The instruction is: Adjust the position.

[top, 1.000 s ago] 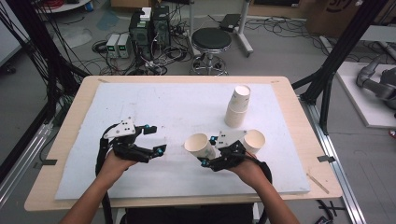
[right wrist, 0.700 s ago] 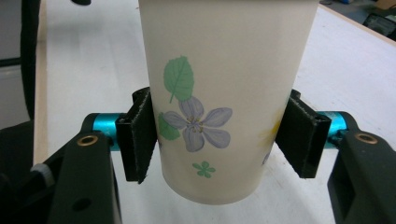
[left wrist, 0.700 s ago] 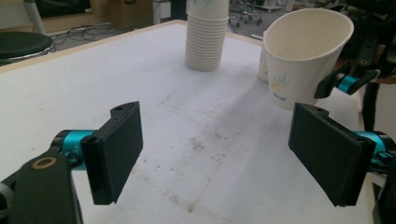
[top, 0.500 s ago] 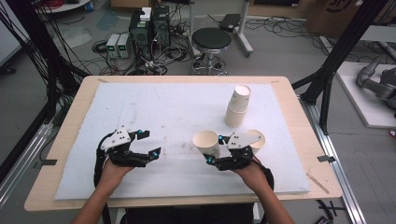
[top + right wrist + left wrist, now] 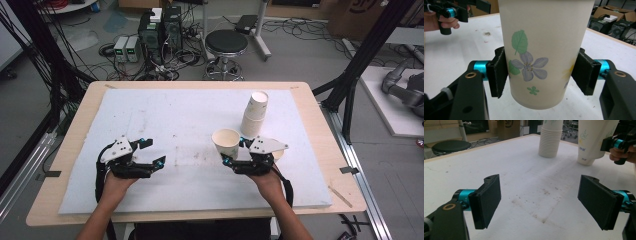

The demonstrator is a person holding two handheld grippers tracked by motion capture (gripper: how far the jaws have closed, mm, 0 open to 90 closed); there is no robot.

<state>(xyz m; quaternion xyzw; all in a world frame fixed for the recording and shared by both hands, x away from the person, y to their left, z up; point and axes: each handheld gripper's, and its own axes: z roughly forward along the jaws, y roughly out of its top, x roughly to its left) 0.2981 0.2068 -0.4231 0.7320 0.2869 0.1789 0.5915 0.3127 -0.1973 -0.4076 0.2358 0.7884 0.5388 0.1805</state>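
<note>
A flower-printed paper cup [image 5: 226,141] stands upright right of the table's middle, and my right gripper [image 5: 234,151] is shut on its lower wall. In the right gripper view both pads press the cup [image 5: 536,52] from either side; I cannot tell whether its base touches the table. Just behind it rises a stack of paper cups [image 5: 255,112], also seen in the left gripper view [image 5: 550,138]. A second single cup [image 5: 278,155] peeks out from under the right gripper's grey plate. My left gripper [image 5: 154,152] is open over the white mat at front left, with nothing between its jaws [image 5: 541,202].
The white foam mat [image 5: 175,120] covers most of the wooden table [image 5: 320,125]. Beyond the far edge are a black stool [image 5: 226,42], computer boxes and cables on the floor. Black frame posts stand at both sides.
My right gripper has carried the cup to the right and farther away, closer to the stack. The left gripper has drawn slightly back and left, still open.
</note>
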